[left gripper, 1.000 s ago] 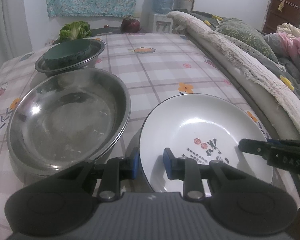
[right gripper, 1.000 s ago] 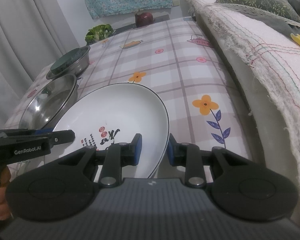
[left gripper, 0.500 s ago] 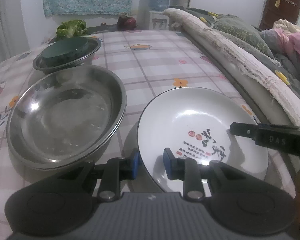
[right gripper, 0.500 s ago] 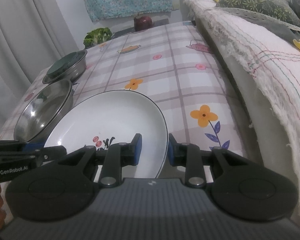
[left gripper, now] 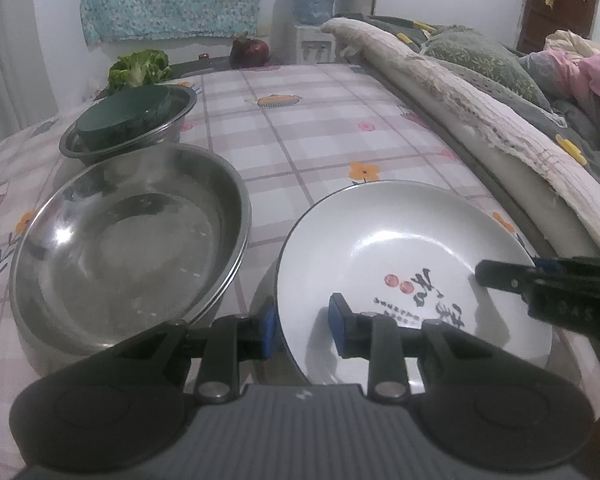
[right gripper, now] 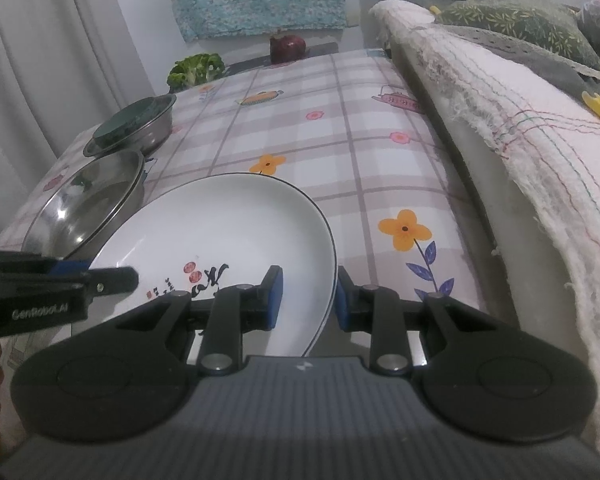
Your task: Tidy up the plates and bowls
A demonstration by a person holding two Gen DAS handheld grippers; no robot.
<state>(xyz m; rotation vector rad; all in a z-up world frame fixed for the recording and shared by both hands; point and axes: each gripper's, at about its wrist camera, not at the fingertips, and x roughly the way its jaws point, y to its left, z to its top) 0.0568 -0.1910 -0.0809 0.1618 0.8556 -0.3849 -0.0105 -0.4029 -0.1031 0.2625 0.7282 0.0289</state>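
A white plate (left gripper: 404, 248) with red and black markings is held just above the checked tablecloth. My left gripper (left gripper: 302, 330) is shut on its left rim. My right gripper (right gripper: 306, 300) is shut on its right rim; the plate also shows in the right wrist view (right gripper: 228, 232). A large steel basin (left gripper: 116, 240) sits left of the plate, close to it. Behind it a smaller steel bowl (left gripper: 140, 136) holds a dark green bowl (left gripper: 124, 120).
The tablecloth (left gripper: 312, 140) stretches back to a green vegetable (left gripper: 138, 68) and a dark red one (left gripper: 250, 52). A folded blanket and bedding (left gripper: 480, 112) line the table's right edge. A curtain (right gripper: 52, 60) hangs at the left.
Both grippers have risen and pulled back a little with the plate between them; the plate sits slightly higher and more tilted in view. The basin and bowls have not moved.
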